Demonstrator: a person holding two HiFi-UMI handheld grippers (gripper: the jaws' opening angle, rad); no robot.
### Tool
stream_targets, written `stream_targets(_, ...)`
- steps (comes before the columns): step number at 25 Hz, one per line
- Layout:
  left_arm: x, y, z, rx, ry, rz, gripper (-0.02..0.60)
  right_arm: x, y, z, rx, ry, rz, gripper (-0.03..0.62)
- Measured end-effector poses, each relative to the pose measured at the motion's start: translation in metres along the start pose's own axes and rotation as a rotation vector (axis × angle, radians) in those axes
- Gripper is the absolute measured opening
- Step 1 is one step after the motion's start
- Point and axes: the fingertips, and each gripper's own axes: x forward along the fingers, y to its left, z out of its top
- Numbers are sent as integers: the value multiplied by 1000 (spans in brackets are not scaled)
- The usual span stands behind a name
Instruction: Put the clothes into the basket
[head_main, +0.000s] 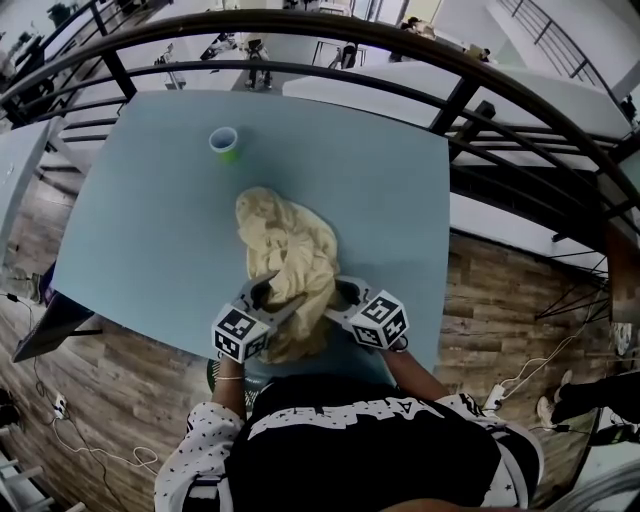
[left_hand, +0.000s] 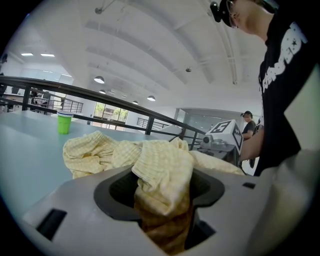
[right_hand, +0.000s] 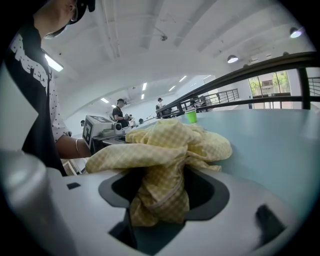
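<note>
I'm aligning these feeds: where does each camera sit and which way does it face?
Head view: on the person's head, facing steeply down at the table, garment, left gripper and right gripper; forearms and black shirt show.
Left gripper view: rides that gripper, looking along its fingers across the garment; shirt at right.
Right gripper view: likewise on its gripper; shirt at left.
All share garment and green cup.

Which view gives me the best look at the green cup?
Head view: the green cup is seen from above, open rim clear, standing beyond the yellow garment. Left gripper view shows it small at far left; right gripper view shows it tiny, just above the garment.
</note>
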Motion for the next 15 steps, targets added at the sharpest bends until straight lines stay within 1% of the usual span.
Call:
stream_targets(4,3,-9,11,-7,-40,-10,249,-3,3,3,-15,-5,6,255)
stream_targets(11,6,-23,21,-26,-84,-26,204,-10,11,9,-50,-29,-5,254)
stream_targets(13,7,-26,23,-21,-96,-36,196,-13,12,13,-63,-37,-10,252)
stream_targets(15,6,-30,25,0,-89,-44,183,-16,14,15,-80,-40,-12,249)
